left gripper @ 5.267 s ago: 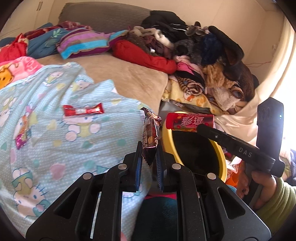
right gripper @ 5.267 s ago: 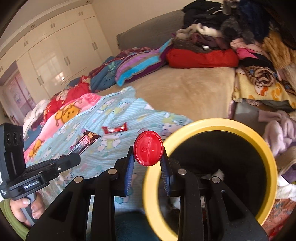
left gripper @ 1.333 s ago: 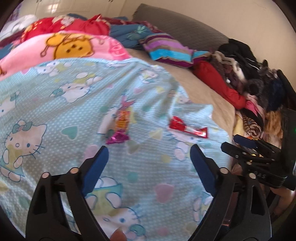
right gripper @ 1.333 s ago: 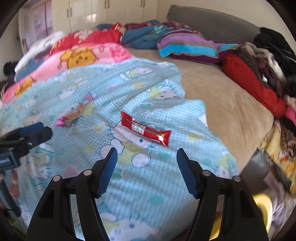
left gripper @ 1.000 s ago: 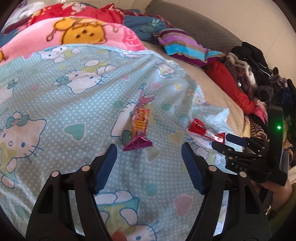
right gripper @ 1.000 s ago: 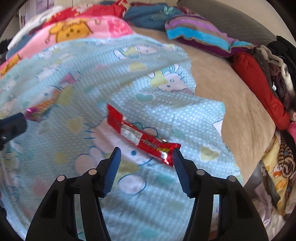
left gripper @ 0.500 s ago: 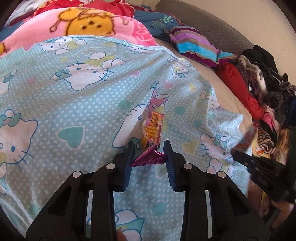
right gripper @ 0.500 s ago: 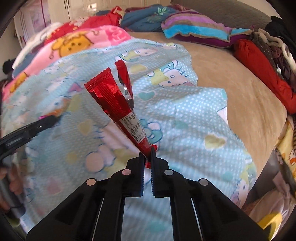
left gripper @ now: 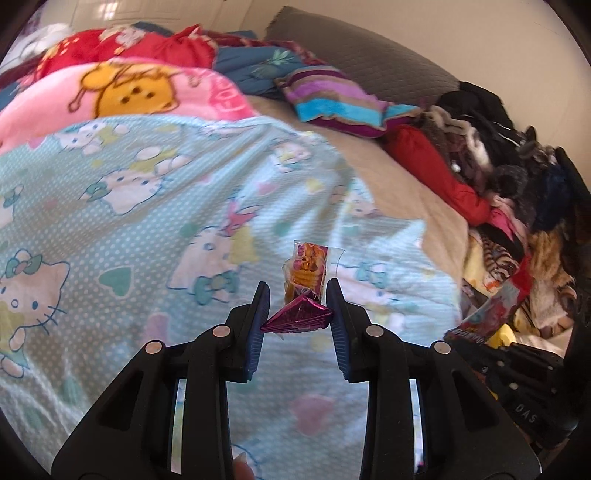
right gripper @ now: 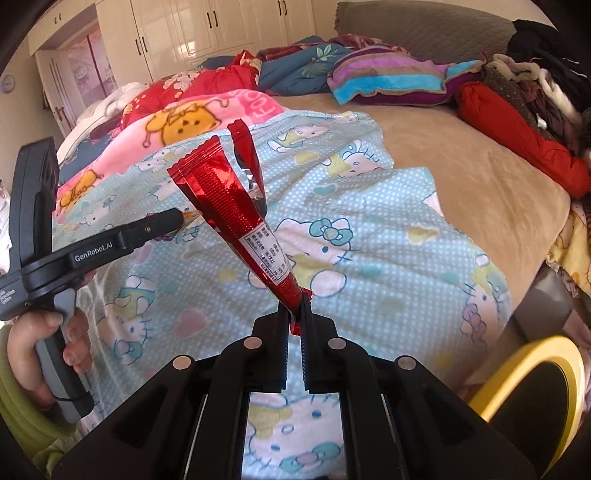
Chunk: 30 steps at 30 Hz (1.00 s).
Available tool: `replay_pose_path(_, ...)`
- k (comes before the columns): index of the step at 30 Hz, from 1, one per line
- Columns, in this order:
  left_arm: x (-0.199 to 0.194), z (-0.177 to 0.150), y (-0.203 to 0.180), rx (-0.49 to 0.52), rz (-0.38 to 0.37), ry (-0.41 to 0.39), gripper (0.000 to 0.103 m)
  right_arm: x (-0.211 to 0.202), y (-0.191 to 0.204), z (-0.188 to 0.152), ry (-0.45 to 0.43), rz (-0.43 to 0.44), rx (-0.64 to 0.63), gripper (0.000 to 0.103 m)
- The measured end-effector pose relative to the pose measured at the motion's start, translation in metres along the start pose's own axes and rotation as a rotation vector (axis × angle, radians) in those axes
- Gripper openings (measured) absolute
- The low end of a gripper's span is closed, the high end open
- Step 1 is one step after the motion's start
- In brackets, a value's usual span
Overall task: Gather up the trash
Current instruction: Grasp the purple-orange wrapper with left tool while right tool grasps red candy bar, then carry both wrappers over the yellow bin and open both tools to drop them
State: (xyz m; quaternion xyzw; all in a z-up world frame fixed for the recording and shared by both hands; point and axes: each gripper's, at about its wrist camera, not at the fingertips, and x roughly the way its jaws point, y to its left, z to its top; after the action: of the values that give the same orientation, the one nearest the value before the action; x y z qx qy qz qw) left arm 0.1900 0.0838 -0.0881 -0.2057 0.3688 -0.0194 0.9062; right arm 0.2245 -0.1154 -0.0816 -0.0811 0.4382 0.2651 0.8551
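Left gripper (left gripper: 297,308) — clamped on candy wrapper (left gripper: 301,314). Right gripper (right gripper: 294,314) — clamped on red wrapper (right gripper: 236,210), above blanket (right gripper: 388,258).

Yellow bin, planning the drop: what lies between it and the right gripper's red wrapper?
Only blue cartoon blanket between red wrapper and yellow bin, in the right wrist view.

our left gripper (left gripper: 298,307) pinches its pads together part-way, tilted down; our right gripper (right gripper: 294,318) is clamped tight, angled downward.

Cluttered bed (right gripper: 461,177), white wardrobes (right gripper: 207,26), daylight
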Motion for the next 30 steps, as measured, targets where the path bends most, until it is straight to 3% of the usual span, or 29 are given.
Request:
replay_pose_path(14, -0.029, -0.012, -0.072, 0.116, -0.117, -0.024, 0.025, -0.063, -0.034, -0.041, -0.073, -0.048, 0.127, 0.006)
replay_pose_path(30, -0.038, -0.041, -0.146, 0.251, -0.214, 0.004, 0.025, -0.118, -0.09, -0.101, -0.116, -0.134, 0.273, 0.006)
